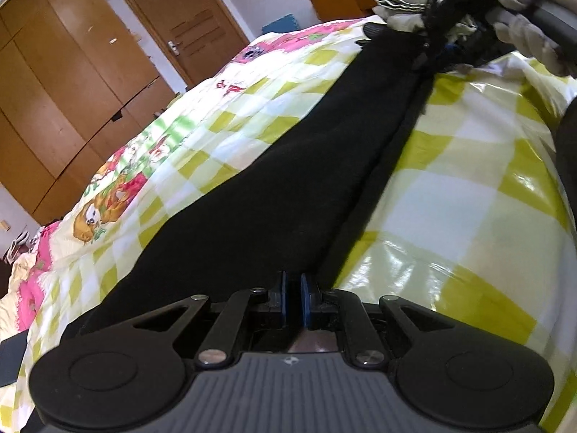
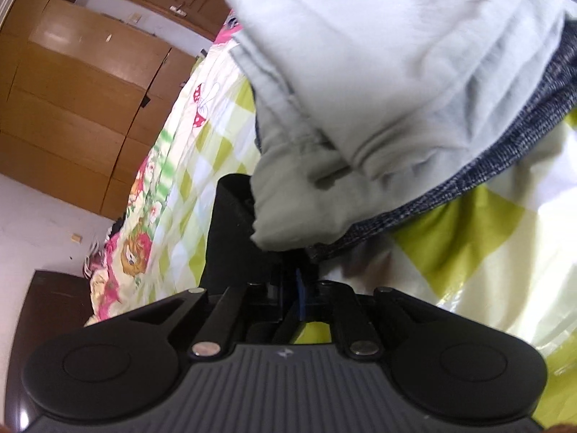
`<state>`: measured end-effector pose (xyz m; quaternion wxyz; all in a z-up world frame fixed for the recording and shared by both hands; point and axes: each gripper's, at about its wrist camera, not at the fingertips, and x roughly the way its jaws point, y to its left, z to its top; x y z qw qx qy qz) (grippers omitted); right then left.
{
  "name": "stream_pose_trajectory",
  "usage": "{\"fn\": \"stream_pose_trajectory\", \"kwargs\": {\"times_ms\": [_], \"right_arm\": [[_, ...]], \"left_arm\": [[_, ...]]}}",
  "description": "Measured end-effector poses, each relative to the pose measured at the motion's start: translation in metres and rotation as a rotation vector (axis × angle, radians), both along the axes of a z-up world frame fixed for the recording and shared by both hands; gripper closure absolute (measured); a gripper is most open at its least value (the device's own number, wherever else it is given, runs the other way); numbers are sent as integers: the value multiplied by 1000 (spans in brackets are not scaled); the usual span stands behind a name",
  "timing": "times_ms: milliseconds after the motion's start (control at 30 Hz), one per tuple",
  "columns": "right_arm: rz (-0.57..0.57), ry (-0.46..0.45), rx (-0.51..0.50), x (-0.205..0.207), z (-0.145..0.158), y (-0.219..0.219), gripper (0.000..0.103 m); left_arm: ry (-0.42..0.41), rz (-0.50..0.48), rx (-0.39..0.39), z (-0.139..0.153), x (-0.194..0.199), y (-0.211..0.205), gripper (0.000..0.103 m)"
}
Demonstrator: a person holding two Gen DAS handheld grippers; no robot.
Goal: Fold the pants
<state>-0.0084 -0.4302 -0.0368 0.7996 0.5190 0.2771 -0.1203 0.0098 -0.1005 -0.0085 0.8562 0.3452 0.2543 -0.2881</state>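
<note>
Black pants [image 1: 288,180] lie stretched lengthwise across a green-checked bedspread [image 1: 450,198]. My left gripper [image 1: 293,301] is shut on the near end of the pants, its blue pads pressed on the fabric. In the left wrist view my right gripper [image 1: 438,18] holds the far end of the pants, in a white-gloved hand [image 1: 533,29]. In the right wrist view my right gripper [image 2: 294,288] is shut on black pants fabric [image 2: 230,223], close under a pile of folded pale clothes.
A stack of folded white and grey clothes [image 2: 378,90] on a dark blue knit garment [image 2: 505,151] lies right in front of the right gripper. Wooden wardrobe [image 1: 72,72] and door [image 1: 187,25] stand beyond the bed. A wooden desk [image 1: 342,0] is at the far end.
</note>
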Motion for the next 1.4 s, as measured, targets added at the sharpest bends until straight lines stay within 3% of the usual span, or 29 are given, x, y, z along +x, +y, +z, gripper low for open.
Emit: {"fn": "stream_pose_trajectory", "kwargs": {"times_ms": [167,333,467,533,733,800,833,867,1033,1233,1400], "right_arm": [[-55,-32,65,-7,-8,-2,90],[-47,-6,99,10,-17,-1,87],[-59,-50,125,2,-15,-3,71],[-81,-69,150,-7,-16,-7,69],[-83,-46,96,5,-11,-3,67],[-87,-37,72,11,-9,0,70],[-82,-41,79,12,-9,0,87],[-82,-53,89,11,-8,1,97],[-87,-125,54,-10,9,4,98],[-96,-40,74,-11,-11,-6,99],[-79,-72,106,-9,-12,-7,90]], "left_arm": [[-1,5,0,4,0,3,76],[2,6,1,3,-1,1,76],[-8,0,-25,9,-1,1,76],[-10,-3,-35,10,2,0,76],[-9,8,-51,9,7,2,76],[-4,12,-50,7,8,3,76],[-3,13,-48,6,8,3,76],[-4,14,-47,6,7,4,76],[-2,17,-48,6,9,7,76],[5,25,-48,3,9,7,76],[2,15,-39,3,9,6,76]]}}
